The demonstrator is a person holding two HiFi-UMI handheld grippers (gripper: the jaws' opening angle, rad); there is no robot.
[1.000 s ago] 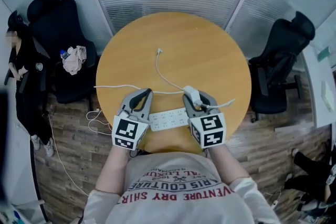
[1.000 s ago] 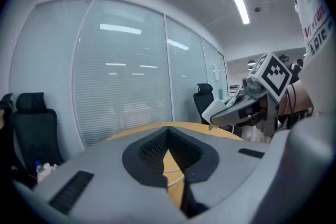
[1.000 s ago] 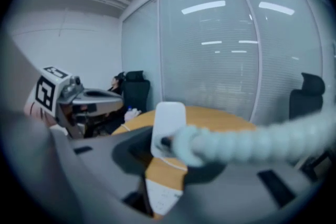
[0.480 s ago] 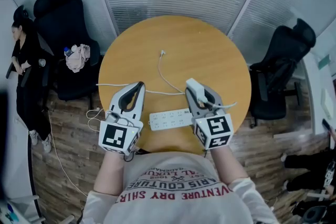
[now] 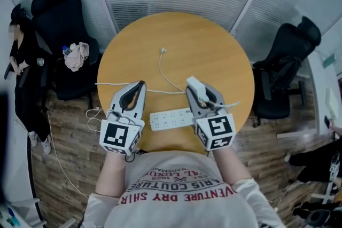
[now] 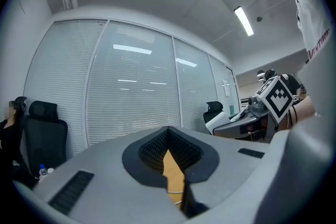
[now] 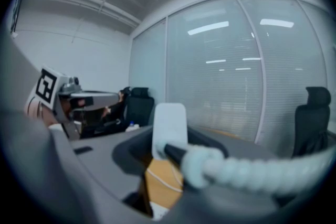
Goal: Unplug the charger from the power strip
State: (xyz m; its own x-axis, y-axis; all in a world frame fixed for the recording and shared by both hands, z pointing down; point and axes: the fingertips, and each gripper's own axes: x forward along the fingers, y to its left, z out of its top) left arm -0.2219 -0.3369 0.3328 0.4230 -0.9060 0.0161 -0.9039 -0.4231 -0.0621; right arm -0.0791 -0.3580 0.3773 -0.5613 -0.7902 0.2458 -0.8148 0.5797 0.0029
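A white power strip lies flat near the front edge of the round wooden table. My right gripper is held above the table just right of the strip and is shut on the white charger. In the right gripper view the charger stands upright between the jaws. Its thick white cable runs back toward the camera. My left gripper hovers left of the strip, shut and holding nothing. Only a slit of table shows between its jaws in the left gripper view.
A thin white cable runs across the table to a small plug. Another lead goes off the left edge to the floor. Black chairs stand at left and right. A person sits far left.
Both grippers have risen from the table. The right one carries the charger up and away from the strip's right end. The left one has lifted off beside the strip's left end.
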